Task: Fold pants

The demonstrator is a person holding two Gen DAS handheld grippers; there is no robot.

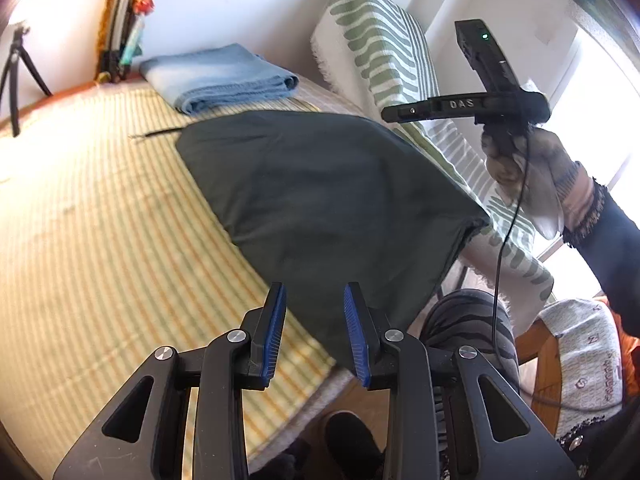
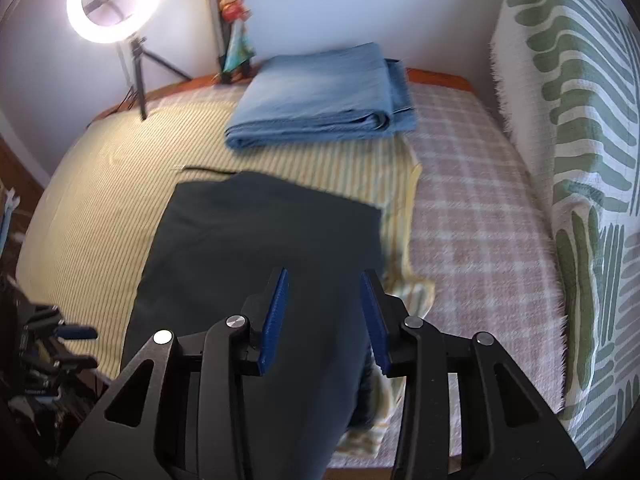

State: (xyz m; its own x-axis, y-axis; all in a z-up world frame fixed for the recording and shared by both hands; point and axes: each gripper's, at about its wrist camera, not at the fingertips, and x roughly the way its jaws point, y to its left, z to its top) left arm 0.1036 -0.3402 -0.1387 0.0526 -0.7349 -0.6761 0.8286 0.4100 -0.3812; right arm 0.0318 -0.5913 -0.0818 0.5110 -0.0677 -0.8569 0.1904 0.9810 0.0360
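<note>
We hold our left gripper (image 1: pixel 315 328) above the near edge of the bed, its blue-padded fingers (image 1: pixel 274 336) spread apart with nothing between them. Just beyond the fingertips lie the dark green pants (image 1: pixel 320 200), spread flat on a yellow striped sheet (image 1: pixel 100 240) and already doubled into a broad smooth panel, with one corner reaching toward the bed's right edge. Our right gripper (image 2: pixel 324 316) hangs over the same pants (image 2: pixel 256 264), which here run from the middle of the bed down beneath the fingers; its jaws are also apart and grip nothing. In the left wrist view we see that right tool from the side, raised in the air in our right hand (image 1: pixel 532 168), clear of the cloth, a thin cable (image 1: pixel 508 240) trailing down from it. Farther back, near the wall, sits a folded stack of blue jeans (image 2: pixel 320 96), well apart from the green pants. To the right of the striped sheet a pink checked cover (image 2: pixel 472 200) shows, and beside it a white cloth with green stripes (image 2: pixel 580 120) hangs upright. A lit ring lamp (image 2: pixel 115 0) stands on a tripod at the far left corner.
</note>
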